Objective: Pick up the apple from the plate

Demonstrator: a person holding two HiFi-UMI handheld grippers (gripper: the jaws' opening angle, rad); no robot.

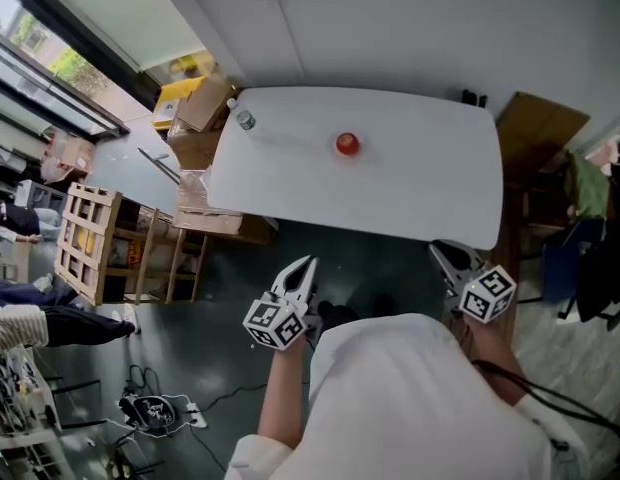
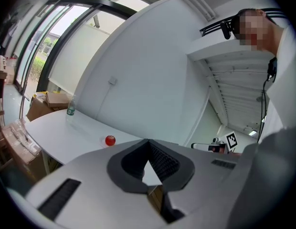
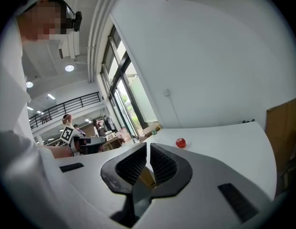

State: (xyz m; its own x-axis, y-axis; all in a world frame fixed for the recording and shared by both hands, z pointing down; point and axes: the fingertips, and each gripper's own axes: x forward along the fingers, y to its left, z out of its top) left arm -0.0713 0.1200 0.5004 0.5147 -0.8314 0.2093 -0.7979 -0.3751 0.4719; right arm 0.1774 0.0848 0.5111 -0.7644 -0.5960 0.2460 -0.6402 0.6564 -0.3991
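Observation:
A small red apple [image 1: 347, 144] rests near the far middle of a white table [image 1: 420, 188]; its plate is hard to make out against the white top. The apple [image 2: 110, 140] shows small and far off in the left gripper view, and likewise the apple [image 3: 180, 142] in the right gripper view. My left gripper [image 1: 302, 266] is held short of the table's near edge, shut and empty. My right gripper [image 1: 442, 251] is level with it to the right, by the table's near right corner, jaws together with nothing between them. Both point toward the table.
A clear bottle [image 1: 244, 118] stands at the table's far left corner. Cardboard boxes [image 1: 200, 103] are stacked left of the table, with a wooden pallet [image 1: 85, 238] further left. A brown board [image 1: 540, 128] stands past the right end. Dark floor lies between me and the table.

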